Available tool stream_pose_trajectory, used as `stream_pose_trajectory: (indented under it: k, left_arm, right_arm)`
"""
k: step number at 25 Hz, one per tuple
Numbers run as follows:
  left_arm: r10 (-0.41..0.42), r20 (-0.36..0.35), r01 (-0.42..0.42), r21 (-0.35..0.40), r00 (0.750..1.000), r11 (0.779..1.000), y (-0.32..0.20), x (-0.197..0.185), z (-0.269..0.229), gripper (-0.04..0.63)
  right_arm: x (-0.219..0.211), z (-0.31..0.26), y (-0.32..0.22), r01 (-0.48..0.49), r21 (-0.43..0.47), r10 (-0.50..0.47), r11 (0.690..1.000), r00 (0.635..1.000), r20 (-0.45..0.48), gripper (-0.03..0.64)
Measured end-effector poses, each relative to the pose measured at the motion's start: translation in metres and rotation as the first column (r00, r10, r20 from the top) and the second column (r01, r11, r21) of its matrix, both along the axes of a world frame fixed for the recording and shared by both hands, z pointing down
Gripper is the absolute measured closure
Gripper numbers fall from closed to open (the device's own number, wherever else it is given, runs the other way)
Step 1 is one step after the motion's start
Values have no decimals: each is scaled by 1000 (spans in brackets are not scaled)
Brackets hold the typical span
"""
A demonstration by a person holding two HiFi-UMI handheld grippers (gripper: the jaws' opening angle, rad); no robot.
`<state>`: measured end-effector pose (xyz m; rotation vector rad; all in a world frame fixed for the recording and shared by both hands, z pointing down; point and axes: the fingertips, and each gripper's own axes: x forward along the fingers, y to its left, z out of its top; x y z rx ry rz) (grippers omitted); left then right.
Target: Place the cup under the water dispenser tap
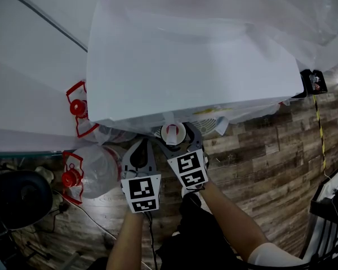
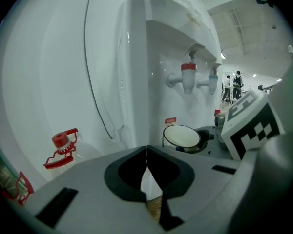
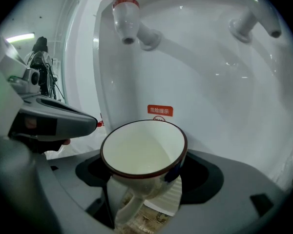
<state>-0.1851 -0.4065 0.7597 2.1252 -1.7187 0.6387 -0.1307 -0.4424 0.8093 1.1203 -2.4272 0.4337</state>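
A white cup (image 3: 144, 152) with a dark rim sits between the jaws of my right gripper (image 3: 145, 182), which is shut on it, handle toward the camera. The cup is held upright in front of the white water dispenser (image 3: 210, 96), below and a little right of the red tap (image 3: 125, 16); a second tap (image 3: 254, 18) is further right. In the head view the cup (image 1: 173, 133) is at the dispenser's front edge, with the right gripper (image 1: 176, 139) behind it. My left gripper (image 2: 146, 152) is shut on nothing, left of the cup (image 2: 181, 136).
Large water bottles with red caps (image 1: 73, 176) lie on the wooden floor at the left, one also in the left gripper view (image 2: 63, 145). A ribbed drip tray (image 1: 205, 125) sits under the taps. A red warning sticker (image 3: 159, 110) marks the dispenser front. People stand far off (image 2: 233, 87).
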Motion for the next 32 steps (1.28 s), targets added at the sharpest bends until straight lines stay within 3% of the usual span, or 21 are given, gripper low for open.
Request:
stream_pose_trajectory:
  k: [32]
  left_arm:
    - [3,-11,-3,-30,1000,1000,13,1,3,545]
  right_arm:
    - [2,-15,3,5,16,-5,1000,1000,19,215]
